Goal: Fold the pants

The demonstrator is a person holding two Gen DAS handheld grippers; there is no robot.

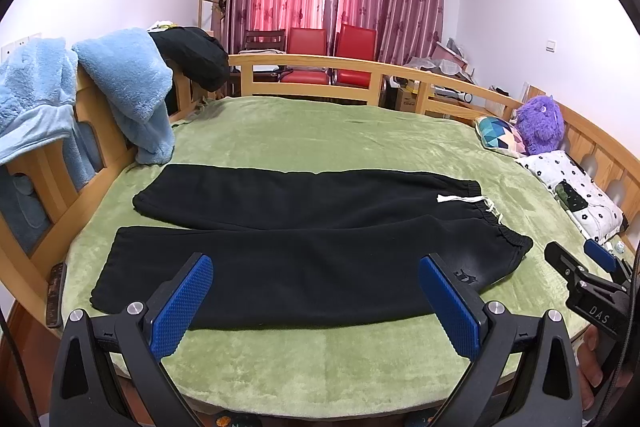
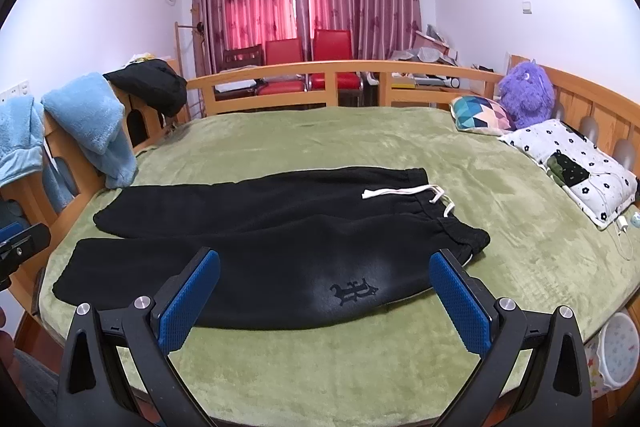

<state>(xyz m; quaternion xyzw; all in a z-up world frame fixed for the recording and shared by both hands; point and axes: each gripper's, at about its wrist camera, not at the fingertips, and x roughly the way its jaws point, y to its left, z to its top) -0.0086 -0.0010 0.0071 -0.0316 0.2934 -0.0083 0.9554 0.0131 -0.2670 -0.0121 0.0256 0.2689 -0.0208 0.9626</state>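
Note:
Black sweatpants [image 1: 304,247] lie flat on the green blanket [image 1: 320,131], legs pointing left, waistband with white drawstring [image 1: 464,199] at the right. They also show in the right wrist view [image 2: 272,251], with a dark logo [image 2: 354,291] on the near leg. My left gripper [image 1: 316,303] is open and empty, held over the near leg's front edge. My right gripper [image 2: 325,301] is open and empty, held over the near leg by the logo. The right gripper also shows at the right edge of the left wrist view [image 1: 580,267].
A wooden bed rail [image 1: 360,67] runs around the bed. Blue fleece garments [image 1: 120,83] and a black garment [image 1: 192,55] hang on the left rail. Pillows [image 2: 572,167] and a purple plush toy [image 2: 526,95] lie at the right. Red chairs [image 1: 332,55] stand behind.

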